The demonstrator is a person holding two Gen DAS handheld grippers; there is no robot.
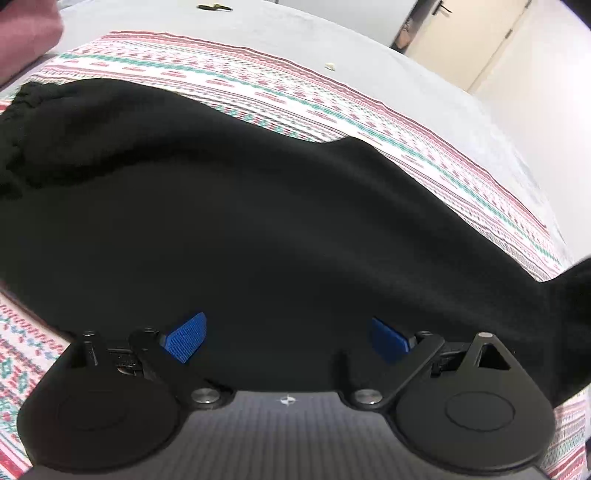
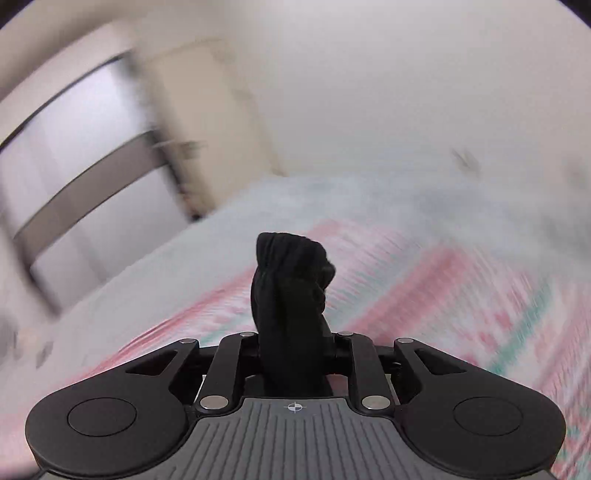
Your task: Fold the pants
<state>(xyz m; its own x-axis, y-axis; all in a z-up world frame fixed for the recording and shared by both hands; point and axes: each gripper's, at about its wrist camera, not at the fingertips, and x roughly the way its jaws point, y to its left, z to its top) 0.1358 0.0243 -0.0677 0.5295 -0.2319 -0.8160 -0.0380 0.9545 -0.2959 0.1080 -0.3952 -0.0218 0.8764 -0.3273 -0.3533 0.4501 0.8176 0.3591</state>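
Note:
Black pants [image 1: 258, 221] lie spread across a patterned red, white and teal cloth [image 1: 295, 96], filling most of the left wrist view. My left gripper [image 1: 288, 338] is open just over the near edge of the pants, its blue pads [image 1: 186, 338] wide apart with nothing between them. My right gripper [image 2: 293, 339] is shut on a bunched end of the black pants [image 2: 291, 280], which sticks up between the fingers, lifted above the cloth. The right wrist view is motion-blurred.
The patterned cloth lies on a grey bed surface [image 1: 332, 44]. A pinkish-red fabric [image 1: 26, 33] sits at the far left corner. A cream door [image 1: 476, 33] and white wall stand beyond the bed. A wardrobe or window [image 2: 81, 177] shows left in the right wrist view.

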